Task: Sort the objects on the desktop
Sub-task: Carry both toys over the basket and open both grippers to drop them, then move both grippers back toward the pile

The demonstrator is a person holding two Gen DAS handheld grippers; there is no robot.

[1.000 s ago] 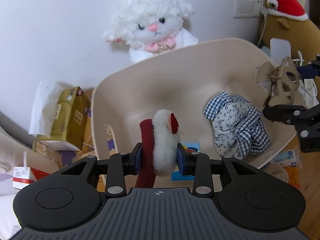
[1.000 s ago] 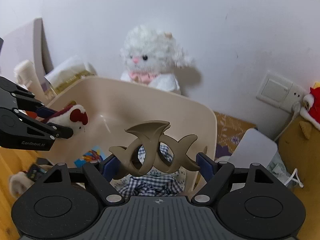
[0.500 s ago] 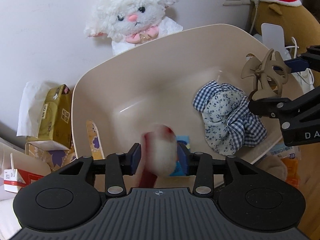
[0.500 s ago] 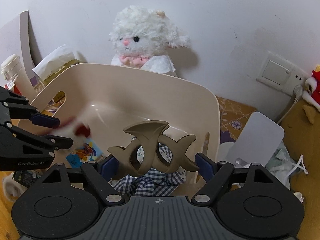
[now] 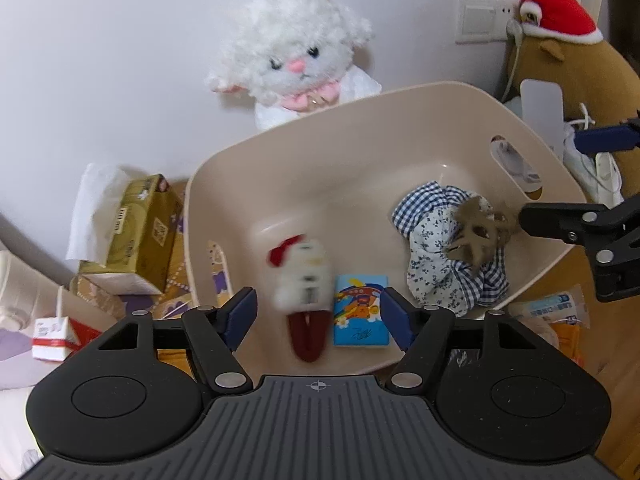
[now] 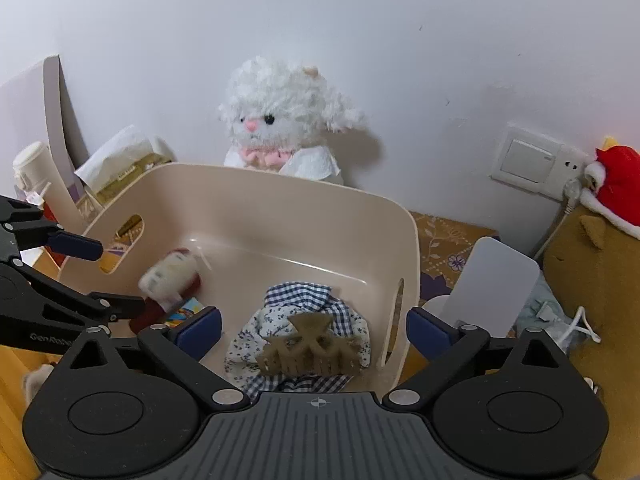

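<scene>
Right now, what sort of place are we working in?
Most likely a bedroom or home desk corner: plush sheep against a white wall, tissue box, wall switch and socket, and a beige storage bin on a wooden surface.

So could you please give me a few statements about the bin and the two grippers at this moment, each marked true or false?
1. The brown hair claw lies on the checked scrunchie inside the beige bin. True.
2. The left gripper clamps the small red and white plush clip. False: its jaws are opening and the clip, blurred, is free between them.
3. The right gripper touches nothing. True: its jaws are opening.
4. The white plush lamb sits inside the bin. False: it sits behind it, by the wall.
</scene>
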